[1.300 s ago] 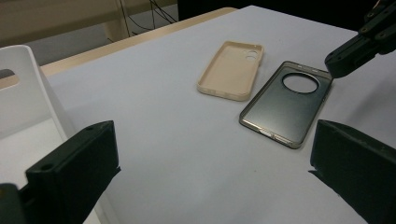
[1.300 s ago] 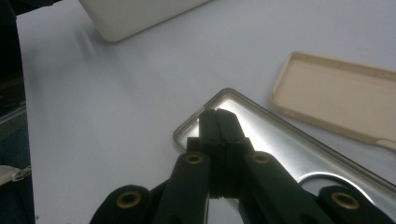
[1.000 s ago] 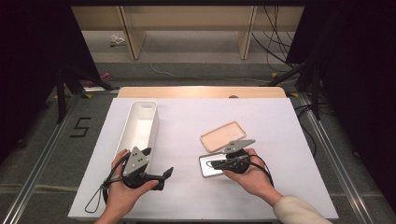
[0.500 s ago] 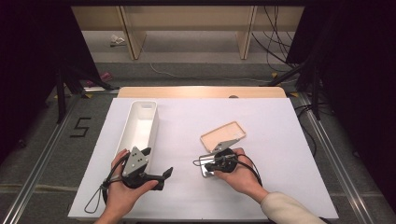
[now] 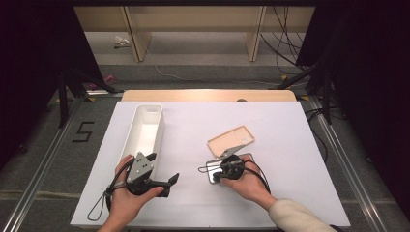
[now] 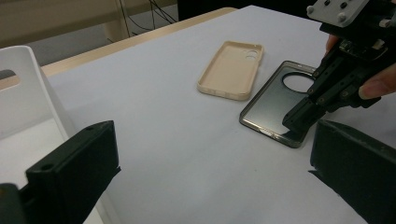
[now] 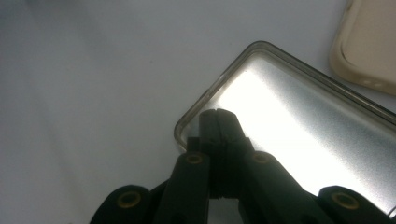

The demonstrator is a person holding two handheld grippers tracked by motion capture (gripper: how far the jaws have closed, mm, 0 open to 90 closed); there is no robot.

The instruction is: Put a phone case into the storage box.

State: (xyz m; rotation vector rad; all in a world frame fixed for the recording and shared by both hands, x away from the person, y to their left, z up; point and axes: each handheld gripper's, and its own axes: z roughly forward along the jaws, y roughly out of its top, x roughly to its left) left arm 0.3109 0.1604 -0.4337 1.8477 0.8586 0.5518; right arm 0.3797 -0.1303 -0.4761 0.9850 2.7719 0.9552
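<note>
Closed tight, the right gripper (image 7: 217,114) has its two black jaws pressed together with nothing between them; their joined tip rests on or hangs just over the inside of the clear phone case (image 7: 299,116), close to one rounded corner; from the right gripper view I cannot tell whether it actually touches. That case lies flat on the white table (image 5: 290,125), hollow side up, its round camera cut-out (image 6: 299,83) at the far end from the tip; a beige phone case (image 5: 231,141) lies just beside it, nearly touching, also hollow side up. Off to the left, the left gripper (image 5: 164,181) hangs over the table with its jaws spread wide and empty, near the long white bin (image 5: 143,130).

My reading is that the clear case is about to be picked up or pushed; several things could spoil that. Shut jaws cannot pinch the thin rim, so the case would merely skate across the smooth table if the tip presses sideways; a slide toward the beige case would knock it askew. If the jaws open here, one may land outside the rim and one inside, but a shallow bite near the corner could let the flexible wall bend and slip free when lifted.
</note>
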